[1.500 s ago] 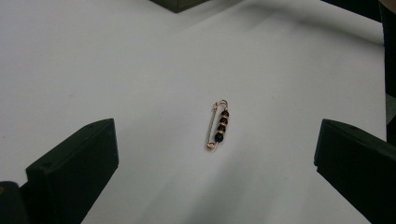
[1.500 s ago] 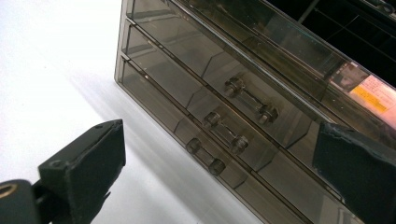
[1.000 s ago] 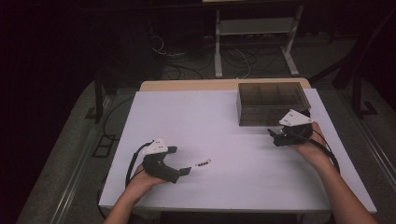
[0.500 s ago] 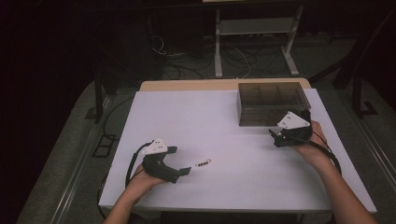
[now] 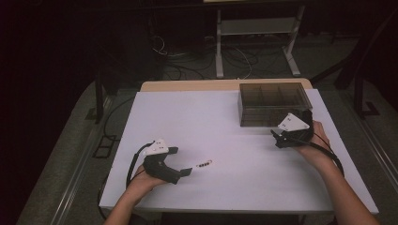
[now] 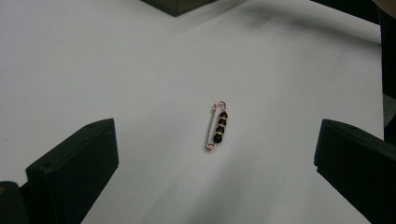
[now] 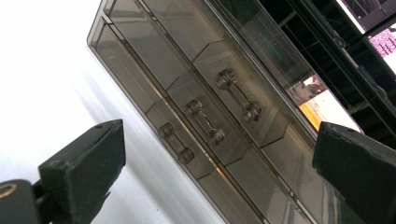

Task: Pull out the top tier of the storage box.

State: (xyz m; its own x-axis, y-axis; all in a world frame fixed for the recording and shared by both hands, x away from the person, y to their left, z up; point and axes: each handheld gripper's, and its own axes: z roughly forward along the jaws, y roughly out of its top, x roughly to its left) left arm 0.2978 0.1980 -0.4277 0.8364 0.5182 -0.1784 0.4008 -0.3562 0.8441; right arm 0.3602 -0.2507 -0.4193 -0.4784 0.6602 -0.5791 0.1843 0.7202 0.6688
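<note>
Barely any mvmt since prev: L gripper (image 6: 215,186) jaws still wide apart, R gripper (image 7: 219,186) too, facing box (image 7: 210,116). Pin (image 6: 216,126) tiny, light, slippery; pinch across beads.

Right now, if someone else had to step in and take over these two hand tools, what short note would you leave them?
Left gripper: jaws open, empty, low over the white table, aimed at the beaded safety pin.
Right gripper: jaws open, empty, facing the front of the smoked plastic drawer box with its three small handles.
Pin lies flat on the table, just ahead of the left jaws, untouched.
The drawers look shut.
Done: nothing gripped yet.
Left, probably: pick up the pin, open a drawer, put the pin inside.
</note>
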